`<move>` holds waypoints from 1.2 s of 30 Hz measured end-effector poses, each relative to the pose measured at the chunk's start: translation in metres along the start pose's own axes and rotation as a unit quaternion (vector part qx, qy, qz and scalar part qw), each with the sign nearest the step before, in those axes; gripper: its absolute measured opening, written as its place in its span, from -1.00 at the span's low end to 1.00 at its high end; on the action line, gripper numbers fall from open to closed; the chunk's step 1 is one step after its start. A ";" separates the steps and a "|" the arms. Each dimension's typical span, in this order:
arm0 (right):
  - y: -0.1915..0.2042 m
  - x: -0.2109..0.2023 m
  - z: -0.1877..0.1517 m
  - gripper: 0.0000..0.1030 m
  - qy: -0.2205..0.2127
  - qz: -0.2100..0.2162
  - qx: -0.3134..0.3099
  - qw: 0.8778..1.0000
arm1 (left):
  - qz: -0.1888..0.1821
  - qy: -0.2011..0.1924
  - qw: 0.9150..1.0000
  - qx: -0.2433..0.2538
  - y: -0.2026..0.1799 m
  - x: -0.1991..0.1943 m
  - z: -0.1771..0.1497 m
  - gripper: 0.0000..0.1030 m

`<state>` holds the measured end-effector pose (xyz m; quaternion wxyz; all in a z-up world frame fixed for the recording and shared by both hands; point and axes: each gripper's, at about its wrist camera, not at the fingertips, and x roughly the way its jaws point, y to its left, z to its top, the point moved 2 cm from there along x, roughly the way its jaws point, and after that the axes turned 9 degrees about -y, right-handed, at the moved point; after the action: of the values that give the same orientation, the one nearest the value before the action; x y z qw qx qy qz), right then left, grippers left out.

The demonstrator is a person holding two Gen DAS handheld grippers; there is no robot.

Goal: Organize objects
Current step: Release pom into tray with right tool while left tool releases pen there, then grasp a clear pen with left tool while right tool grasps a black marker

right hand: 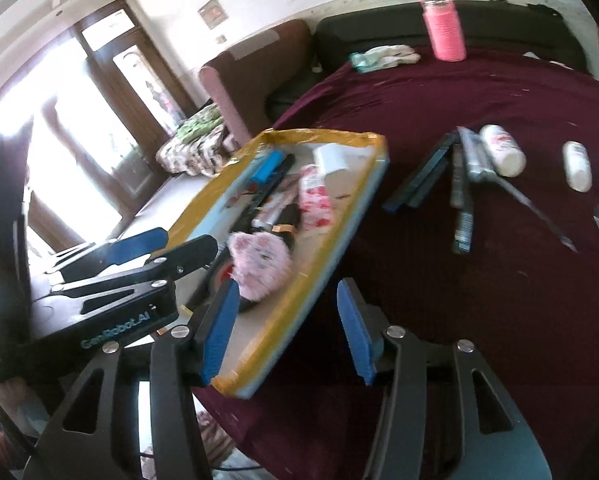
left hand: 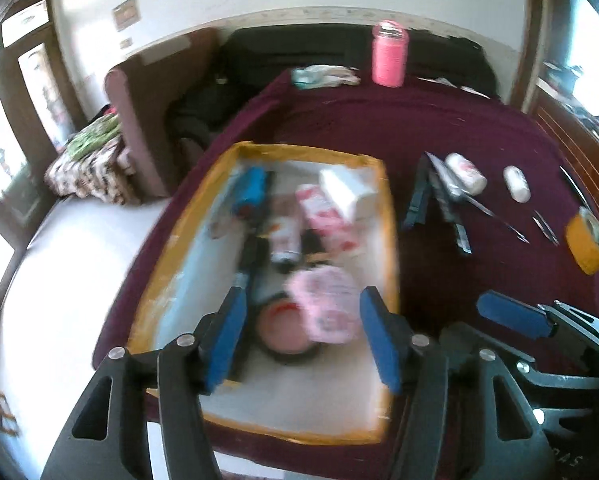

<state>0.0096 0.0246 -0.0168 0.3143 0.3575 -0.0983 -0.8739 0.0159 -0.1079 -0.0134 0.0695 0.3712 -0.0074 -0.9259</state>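
A shallow box with a yellow taped rim (left hand: 299,150) (right hand: 319,134) lies on the maroon cloth. It holds a pink fluffy pouch (left hand: 331,308) (right hand: 259,260), a white carton (left hand: 345,192) (right hand: 331,160), a blue item (left hand: 253,188) (right hand: 269,166), red-and-white packets, a tube and a round red-lidded tin. My left gripper (left hand: 304,296) (right hand: 187,238) hangs open over the box's near end, nothing between its pads. My right gripper (right hand: 288,286) stands open above the box's near right rim, also holding nothing. One of its fingers (left hand: 511,316) shows in the left wrist view.
Loose on the cloth right of the box: two white bottles (left hand: 465,172) (left hand: 517,184), dark flat packets (left hand: 419,196), thin metal tools (left hand: 543,228), a tape roll (left hand: 587,240). A pink bottle (left hand: 389,54) and a rag (left hand: 325,76) sit at the far edge. The box overhangs the table's left edge.
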 end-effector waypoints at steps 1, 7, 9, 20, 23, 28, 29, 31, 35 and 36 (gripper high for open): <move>-0.006 -0.006 -0.001 -0.03 -0.003 -0.006 0.004 1.000 | -0.003 0.001 1.000 0.007 -0.009 0.000 -0.001 0.05; -0.046 -0.043 -0.013 -0.03 -0.017 -0.038 0.036 0.998 | -0.025 0.005 0.998 0.052 -0.065 -0.007 -0.006 0.05; -0.057 -0.050 -0.015 -0.03 -0.019 -0.046 0.045 0.998 | -0.024 0.001 0.998 0.065 -0.078 -0.012 -0.007 0.05; -0.102 -0.076 -0.020 -0.04 -0.033 -0.068 0.068 0.995 | -0.024 0.007 0.994 0.102 -0.123 -0.010 -0.005 0.04; -0.114 -0.076 -0.018 -0.04 -0.031 -0.075 0.068 0.994 | -0.023 0.015 0.994 0.108 -0.132 -0.001 -0.004 0.04; -0.135 -0.073 -0.013 -0.04 -0.026 -0.085 0.070 0.994 | -0.027 0.028 0.992 0.119 -0.144 0.017 0.000 0.04; -0.141 -0.072 -0.011 -0.04 -0.025 -0.087 0.071 0.993 | -0.031 0.033 0.992 0.117 -0.146 0.023 0.002 0.04; -0.151 -0.069 -0.008 -0.04 -0.024 -0.092 0.074 0.993 | -0.041 0.047 0.992 0.109 -0.147 0.034 0.004 0.04; -0.183 -0.064 0.005 -0.04 -0.020 -0.087 0.095 0.991 | -0.078 0.082 0.991 0.074 -0.147 0.060 0.014 0.04; -0.190 -0.064 0.009 -0.04 -0.020 -0.097 0.094 0.991 | -0.084 0.086 0.990 0.067 -0.148 0.065 0.017 0.04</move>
<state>-0.0526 0.2123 -0.0501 0.1907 0.3758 -0.1515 -0.8941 -0.0604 0.0297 -0.0554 -0.0334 0.4529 -0.0318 -0.8904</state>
